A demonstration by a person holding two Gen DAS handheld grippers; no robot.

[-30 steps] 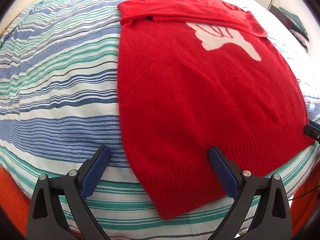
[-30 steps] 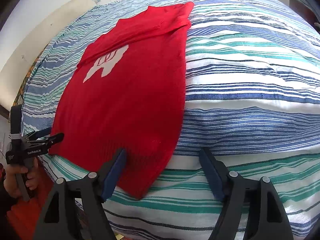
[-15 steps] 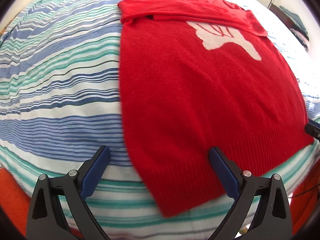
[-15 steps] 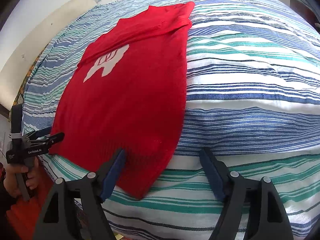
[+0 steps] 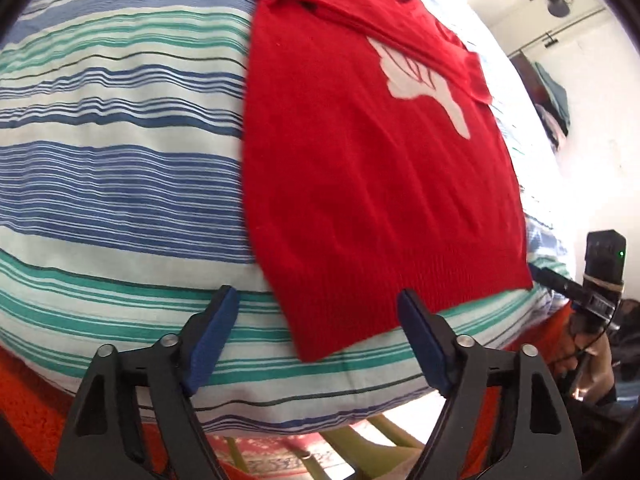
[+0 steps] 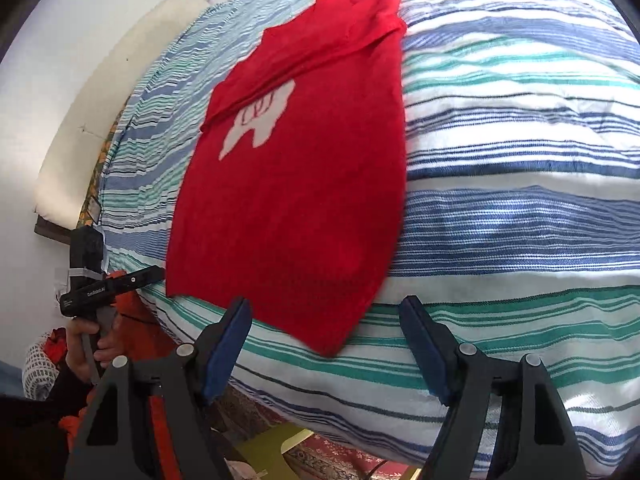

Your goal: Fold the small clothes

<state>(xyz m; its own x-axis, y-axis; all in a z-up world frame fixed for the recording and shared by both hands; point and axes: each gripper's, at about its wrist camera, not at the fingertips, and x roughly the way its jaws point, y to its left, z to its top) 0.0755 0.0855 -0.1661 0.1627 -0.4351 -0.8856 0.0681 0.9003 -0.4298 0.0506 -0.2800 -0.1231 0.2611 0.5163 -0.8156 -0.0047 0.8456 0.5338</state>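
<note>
Red sweater (image 5: 372, 168) flat on striped bedcover (image 5: 120, 184); hem corner between left tool (image 5: 318, 338) pads, apart, just narrowed.

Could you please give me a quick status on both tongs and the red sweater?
Left tongs open, jaws just narrowed, nothing gripped. Right tongs open, empty. Red sweater flat on striped bedspread, sleeves folded in, hem near both tongs. Nothing in the way.

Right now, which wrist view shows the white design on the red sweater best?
The left wrist view: the white design on the red sweater looks larger there, though a folded-over sleeve covers its top. The right wrist view shows the white design smaller and farther off, its top likewise covered.
</note>
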